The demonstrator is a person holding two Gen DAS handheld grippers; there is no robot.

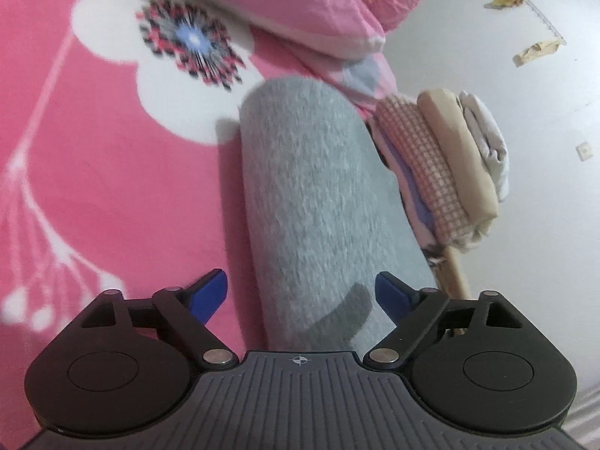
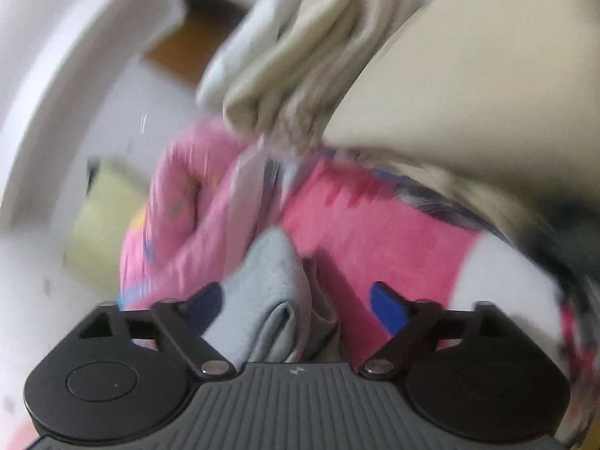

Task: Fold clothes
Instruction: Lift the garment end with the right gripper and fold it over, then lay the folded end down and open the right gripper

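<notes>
Left wrist: gray garment [image 1: 315, 202] folded, soft, light, between open left gripper [image 1: 302, 296] jaws; right gripper [image 2: 296, 305] likewise open, straddling its folded edge.

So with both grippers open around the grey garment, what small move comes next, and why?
Probably close the left gripper on the near end of the folded grey garment. Its blue fingers stand apart on either side of the cloth without pinching it. The stack of folded clothes sits right beside it, a likely destination. The right gripper view is too blurred to judge contact.
</notes>
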